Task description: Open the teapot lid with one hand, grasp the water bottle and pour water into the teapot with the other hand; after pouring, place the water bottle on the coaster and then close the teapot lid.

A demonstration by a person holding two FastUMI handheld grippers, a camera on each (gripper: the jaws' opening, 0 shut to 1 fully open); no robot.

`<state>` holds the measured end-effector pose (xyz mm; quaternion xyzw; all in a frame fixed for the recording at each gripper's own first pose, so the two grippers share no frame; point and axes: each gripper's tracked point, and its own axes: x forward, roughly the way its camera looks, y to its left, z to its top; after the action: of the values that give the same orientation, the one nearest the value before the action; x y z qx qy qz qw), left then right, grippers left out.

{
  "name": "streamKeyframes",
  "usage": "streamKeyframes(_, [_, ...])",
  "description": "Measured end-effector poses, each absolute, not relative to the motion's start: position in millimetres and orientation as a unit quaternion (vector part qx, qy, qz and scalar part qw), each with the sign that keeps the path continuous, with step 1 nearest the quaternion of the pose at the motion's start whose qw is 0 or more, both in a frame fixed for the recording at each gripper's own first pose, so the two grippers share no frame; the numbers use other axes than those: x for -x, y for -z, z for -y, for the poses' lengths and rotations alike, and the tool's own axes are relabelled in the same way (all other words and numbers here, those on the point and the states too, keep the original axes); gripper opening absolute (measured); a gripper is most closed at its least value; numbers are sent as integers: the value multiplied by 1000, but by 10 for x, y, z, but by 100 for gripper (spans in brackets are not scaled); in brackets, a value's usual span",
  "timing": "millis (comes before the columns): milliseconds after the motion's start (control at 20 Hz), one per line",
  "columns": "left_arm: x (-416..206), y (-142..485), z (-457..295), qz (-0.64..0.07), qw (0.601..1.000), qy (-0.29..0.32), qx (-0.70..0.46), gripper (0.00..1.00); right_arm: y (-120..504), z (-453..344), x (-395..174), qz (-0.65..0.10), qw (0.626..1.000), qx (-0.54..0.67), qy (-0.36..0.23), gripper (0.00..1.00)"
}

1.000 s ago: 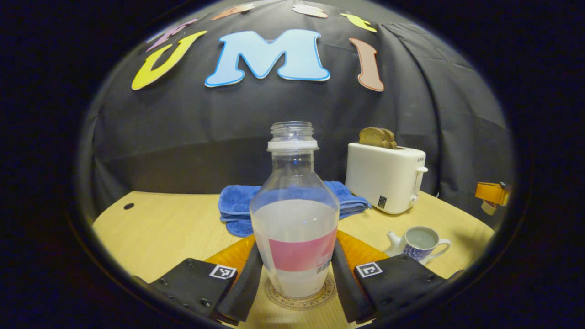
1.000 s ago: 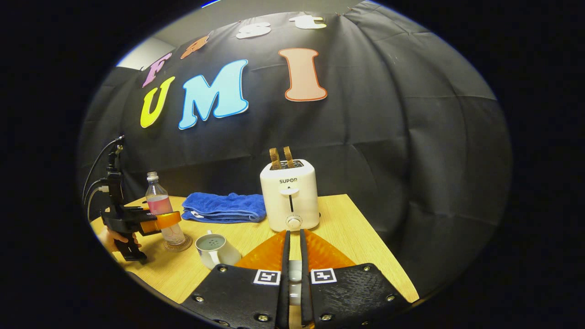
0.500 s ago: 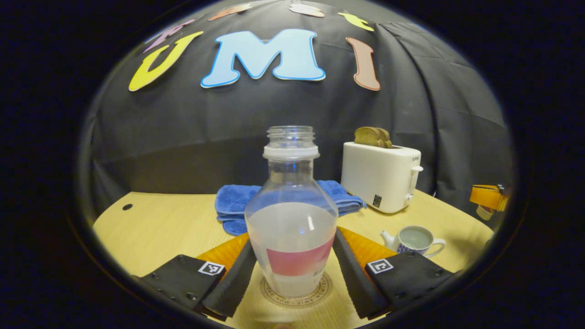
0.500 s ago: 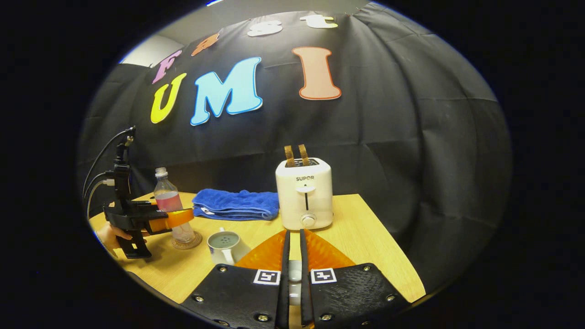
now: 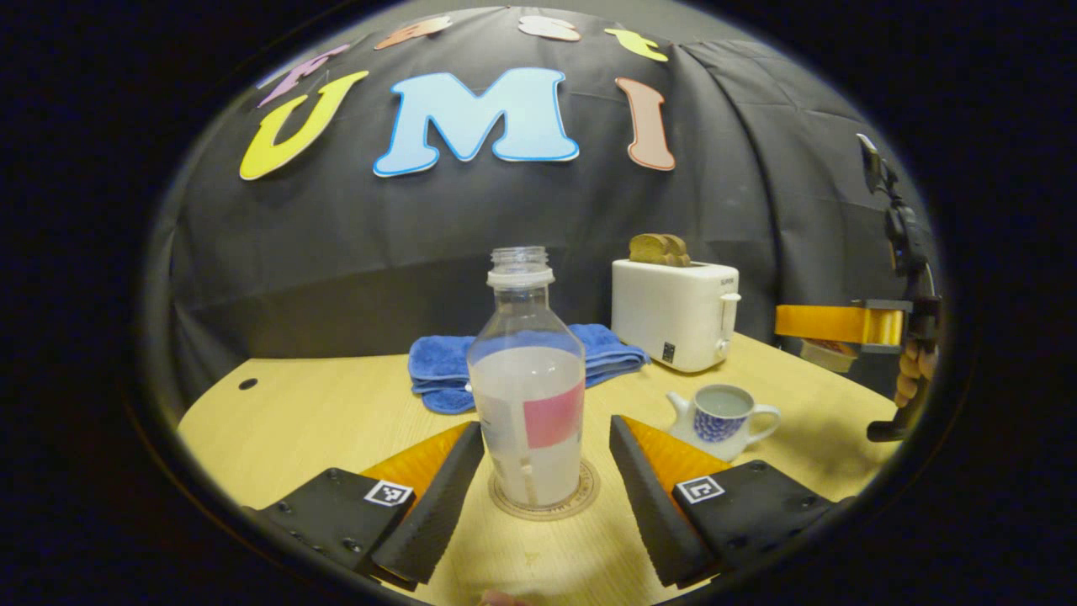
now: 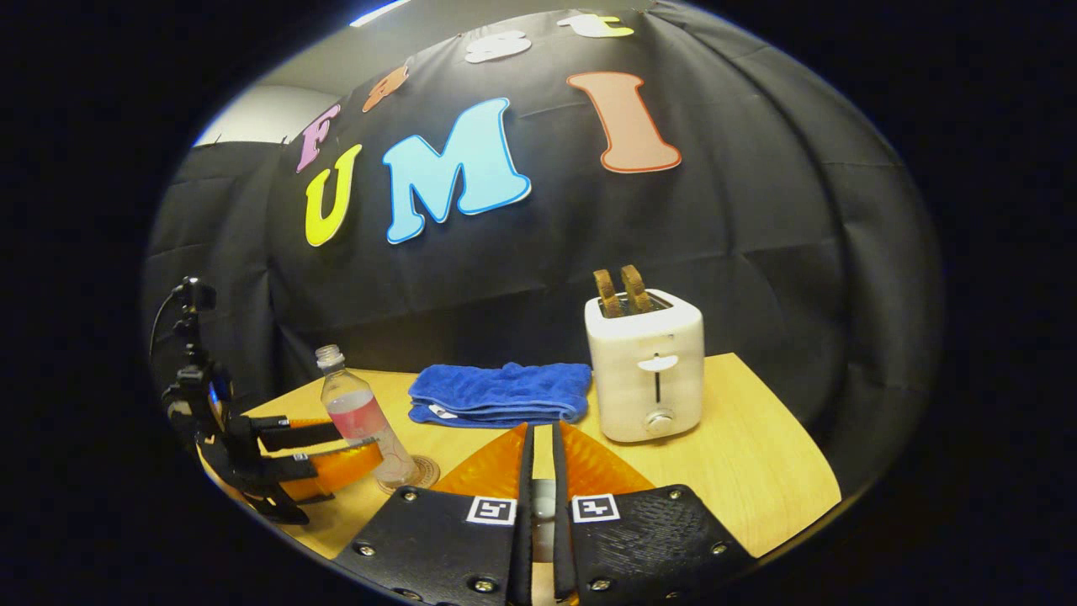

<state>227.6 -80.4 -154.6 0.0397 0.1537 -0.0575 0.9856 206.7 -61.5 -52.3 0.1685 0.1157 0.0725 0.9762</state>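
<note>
Bottle (image 5: 527, 396) half-full, capless, on coaster (image 5: 543, 503), frame centre, between spread left gripper (image 5: 543, 497) fingers, untouched; right gripper (image 6: 541, 505) clenched on lid (image 6: 543, 503).

The left gripper (image 5: 543, 505) is level and low, its fingers (image 5: 433, 513) spread wide with a clear gap on both sides of what stands between them. The right gripper (image 6: 541, 513) is held higher, pointing forward, its fingers (image 6: 523, 505) pressed close on a small pale object. A hand (image 5: 909, 374) grips the right gripper's handle at the far right of the left gripper view
</note>
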Motion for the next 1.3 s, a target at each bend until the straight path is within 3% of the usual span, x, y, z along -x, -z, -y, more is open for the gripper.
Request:
streamKeyframes(350, [-2035, 1566, 828, -143, 988, 54, 11, 100, 635, 188, -2396, -126, 971, -180, -98, 10])
streamKeyframes(1300, [-1786, 1374, 1039, -100, 991, 85, 5, 100, 1060, 125, -2687, -137, 981, -127, -48, 10])
